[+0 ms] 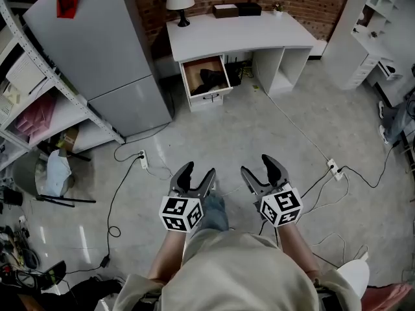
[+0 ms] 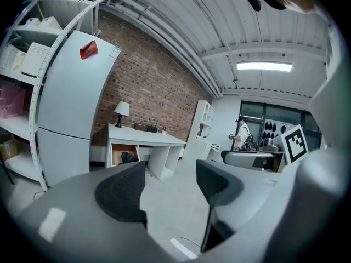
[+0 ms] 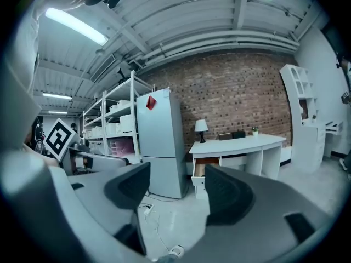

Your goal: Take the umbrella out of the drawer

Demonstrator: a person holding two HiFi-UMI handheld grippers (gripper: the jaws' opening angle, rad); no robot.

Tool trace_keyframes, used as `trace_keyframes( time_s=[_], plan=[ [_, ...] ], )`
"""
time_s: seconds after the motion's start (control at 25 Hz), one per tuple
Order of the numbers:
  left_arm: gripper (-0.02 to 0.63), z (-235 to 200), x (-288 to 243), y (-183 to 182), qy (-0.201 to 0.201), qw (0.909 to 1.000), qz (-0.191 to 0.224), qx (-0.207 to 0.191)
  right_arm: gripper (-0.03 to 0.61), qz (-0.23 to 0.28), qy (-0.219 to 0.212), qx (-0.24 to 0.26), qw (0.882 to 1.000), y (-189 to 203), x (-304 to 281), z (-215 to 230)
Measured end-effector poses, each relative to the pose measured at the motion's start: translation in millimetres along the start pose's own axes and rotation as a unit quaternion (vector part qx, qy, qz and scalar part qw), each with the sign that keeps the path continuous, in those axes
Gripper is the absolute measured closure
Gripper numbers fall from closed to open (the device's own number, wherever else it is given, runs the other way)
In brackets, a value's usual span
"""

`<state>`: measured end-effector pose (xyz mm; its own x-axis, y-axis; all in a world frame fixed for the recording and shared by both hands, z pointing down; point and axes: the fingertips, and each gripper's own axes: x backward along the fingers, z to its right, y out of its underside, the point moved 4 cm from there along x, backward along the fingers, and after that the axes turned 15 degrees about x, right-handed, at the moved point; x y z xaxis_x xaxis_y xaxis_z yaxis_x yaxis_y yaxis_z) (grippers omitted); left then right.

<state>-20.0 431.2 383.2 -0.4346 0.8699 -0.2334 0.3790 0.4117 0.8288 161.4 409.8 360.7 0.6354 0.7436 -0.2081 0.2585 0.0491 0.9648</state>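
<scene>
Far across the floor a white desk (image 1: pixel 240 30) has its left drawer (image 1: pixel 206 76) pulled open, and a dark folded umbrella (image 1: pixel 213 78) lies inside. The same drawer (image 2: pixel 125 155) shows small in the left gripper view and as the drawer (image 3: pixel 206 167) in the right gripper view. Close in front of the person, my left gripper (image 1: pixel 193 175) and right gripper (image 1: pixel 264 168) hang side by side over the floor. Both stand open with only floor between their jaws, well short of the desk.
A grey fridge (image 1: pixel 97 50) stands left of the desk, with white shelving (image 1: pixel 39 102) beside it. A lamp (image 1: pixel 179 2) and boxes sit on the desk. Cables and power strips (image 1: pixel 142 161) trail over the concrete floor. A white cabinet (image 1: pixel 373 31) stands at right. Another person (image 2: pixel 240 133) stands far off.
</scene>
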Motion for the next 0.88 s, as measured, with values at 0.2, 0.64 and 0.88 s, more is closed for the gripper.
trace_keyframes(
  time_s=[0.2,0.64,0.88],
  plan=[
    [0.313,-21,-39,-24,0.001,1.0,0.0,0.004,0.238,0.0,0.001,0.006,1.0,-6,-45,26],
    [0.291,-84,-137,-103,0.012,0.9997,-0.018,-0.012,0.202,0.005,-0.002,-0.001,1.0,-40,-170,81],
    [0.285,-129,-186,-136,0.013,0.9995,-0.025,-0.016,0.201,0.011,0.013,0.002,1.0,-50,-238,109]
  ],
)
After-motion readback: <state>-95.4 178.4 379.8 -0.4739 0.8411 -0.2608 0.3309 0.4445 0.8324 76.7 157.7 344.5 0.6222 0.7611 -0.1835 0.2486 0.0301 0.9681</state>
